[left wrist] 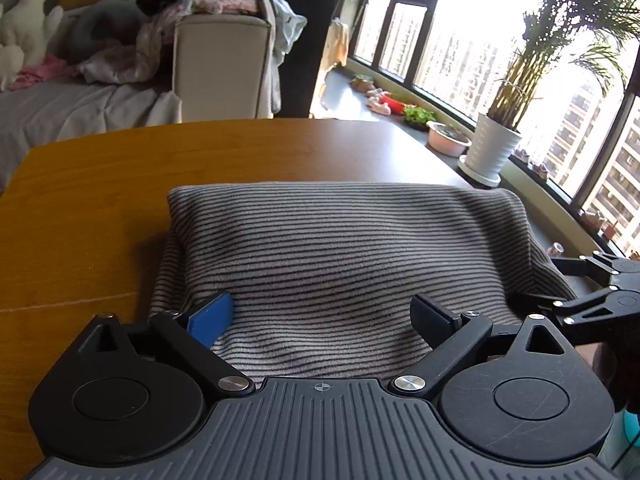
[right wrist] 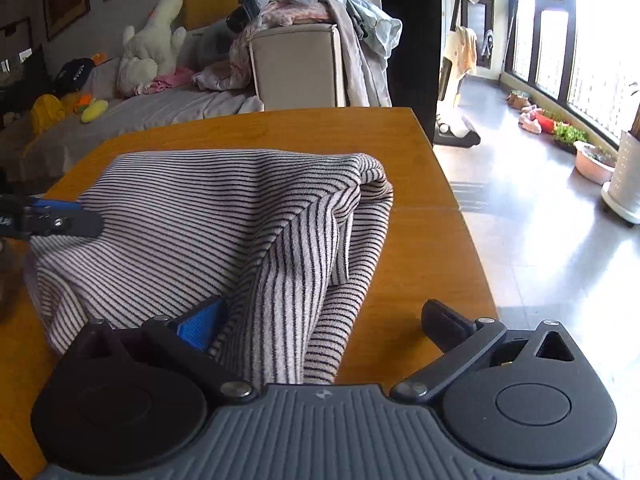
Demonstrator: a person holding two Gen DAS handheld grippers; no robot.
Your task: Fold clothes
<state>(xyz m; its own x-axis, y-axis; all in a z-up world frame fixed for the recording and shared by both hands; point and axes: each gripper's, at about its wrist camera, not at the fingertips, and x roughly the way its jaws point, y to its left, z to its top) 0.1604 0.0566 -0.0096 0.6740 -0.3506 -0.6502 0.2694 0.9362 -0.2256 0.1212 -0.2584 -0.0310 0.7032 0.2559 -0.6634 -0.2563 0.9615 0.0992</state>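
Striped garment (left wrist: 332, 248) doubled over on the wooden table (left wrist: 100, 200), both claws at its near edge.

We see its far edge rounded into a fold and its right side bunched, perhaps mid-fold. Our left claw (left wrist: 322, 318) and right claw (right wrist: 324, 326) stand spread, gripping nothing, low and level over the cloth, facing the laundry basket (right wrist: 298, 68).

Grey black-striped garment (left wrist: 340, 256); orange-brown wooden table (left wrist: 92, 200).

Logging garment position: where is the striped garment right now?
In both wrist views the striped garment lies bunched on the wooden table, between the open left gripper and open right gripper.
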